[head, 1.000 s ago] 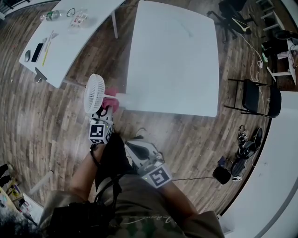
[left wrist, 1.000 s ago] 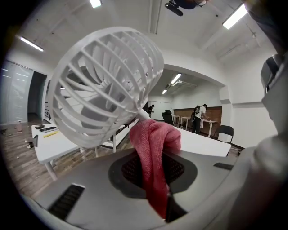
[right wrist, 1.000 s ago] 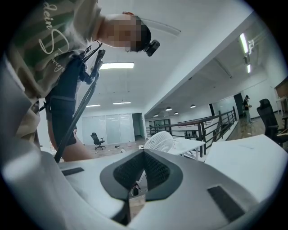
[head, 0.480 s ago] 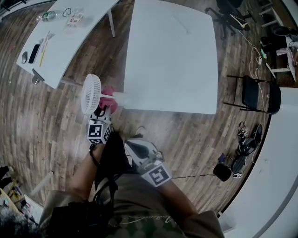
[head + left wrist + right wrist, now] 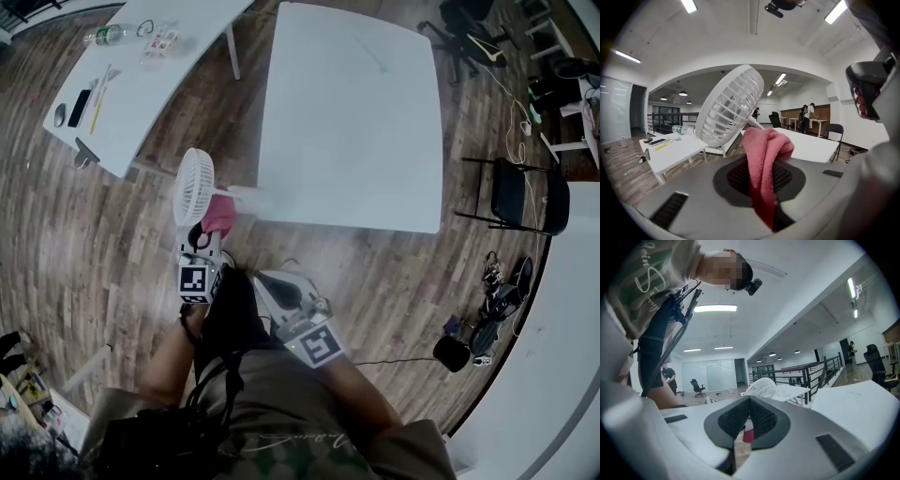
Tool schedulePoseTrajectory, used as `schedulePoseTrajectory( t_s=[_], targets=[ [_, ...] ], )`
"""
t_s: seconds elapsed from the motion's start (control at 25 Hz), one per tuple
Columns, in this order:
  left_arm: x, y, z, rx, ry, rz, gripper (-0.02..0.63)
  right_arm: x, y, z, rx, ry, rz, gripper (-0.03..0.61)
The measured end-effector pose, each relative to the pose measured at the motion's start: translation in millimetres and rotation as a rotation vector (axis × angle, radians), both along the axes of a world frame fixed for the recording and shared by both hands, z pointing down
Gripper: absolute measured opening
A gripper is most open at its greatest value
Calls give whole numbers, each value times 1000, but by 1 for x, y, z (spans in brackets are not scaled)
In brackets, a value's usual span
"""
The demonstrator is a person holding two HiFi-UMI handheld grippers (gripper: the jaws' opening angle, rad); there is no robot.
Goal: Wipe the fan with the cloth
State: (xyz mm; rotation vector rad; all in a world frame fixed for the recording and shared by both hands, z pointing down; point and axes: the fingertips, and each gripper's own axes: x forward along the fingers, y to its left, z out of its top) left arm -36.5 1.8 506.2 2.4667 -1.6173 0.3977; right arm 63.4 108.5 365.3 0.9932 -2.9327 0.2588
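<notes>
A small white fan (image 5: 195, 186) stands at the near left corner of the big white table (image 5: 347, 112), its round grille tilted out over the floor. My left gripper (image 5: 208, 234) is shut on a pink cloth (image 5: 221, 214), which sits just behind and below the fan's head, by its stem. In the left gripper view the cloth (image 5: 764, 159) bulges up out of the left gripper (image 5: 761, 187), with the fan's grille (image 5: 729, 105) close above it. My right gripper (image 5: 267, 281) is shut on nothing, held back near my body. From it the fan (image 5: 761, 385) shows farther off beyond the right gripper (image 5: 749, 413).
A second white table (image 5: 131, 75) at the far left carries a water bottle, a phone and small items. A black folding chair (image 5: 516, 192) stands at the right. Cables and a dark bag (image 5: 487, 309) lie on the wooden floor.
My left gripper has shifted the cloth a little toward me, from beside the fan's stem to just under the fan's head. The right gripper has kept still.
</notes>
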Motion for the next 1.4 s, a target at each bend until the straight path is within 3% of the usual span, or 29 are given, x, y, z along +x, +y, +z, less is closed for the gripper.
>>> schedulePoseTrajectory(
  t_s=[0.04,0.08,0.16,0.28,0.44,0.6,0.72,0.8,0.92,1.0,1.16,1.32,1.4],
  targets=[
    [3,7,-3,-2,0,13,52,-2,-4,2,-20,0,5,5],
    [5,15,-5,-6,4,22,52,-4,-7,4,-44,2,9,51],
    [10,33,-11,-10,17,30,52,-8,-15,6,-76,-9,16,61],
    [20,58,-31,12,52,47,52,-18,-24,5,-116,-51,13,234],
    [48,79,-83,144,81,110,52,-31,-24,1,-121,-88,-5,299],
    [65,86,-124,219,97,126,51,-38,-23,-7,-116,-78,-19,300],
    [68,85,-131,218,115,131,60,-34,-22,-21,-83,-70,-27,157],
    [71,86,-132,209,138,152,84,-28,-24,-31,-61,-68,-9,109],
    [76,89,-126,164,190,170,174,-4,-38,-51,-47,-138,61,101],
    [74,93,-123,137,229,147,176,13,-51,-64,15,-153,96,101],
    [72,98,-137,168,257,126,175,20,-54,-69,52,-53,48,101],
    [76,104,-148,190,267,169,205,30,-60,-77,72,-63,71,101],
    [78,106,-148,183,265,207,227,24,-51,-81,59,-83,-26,101]
  ],
)
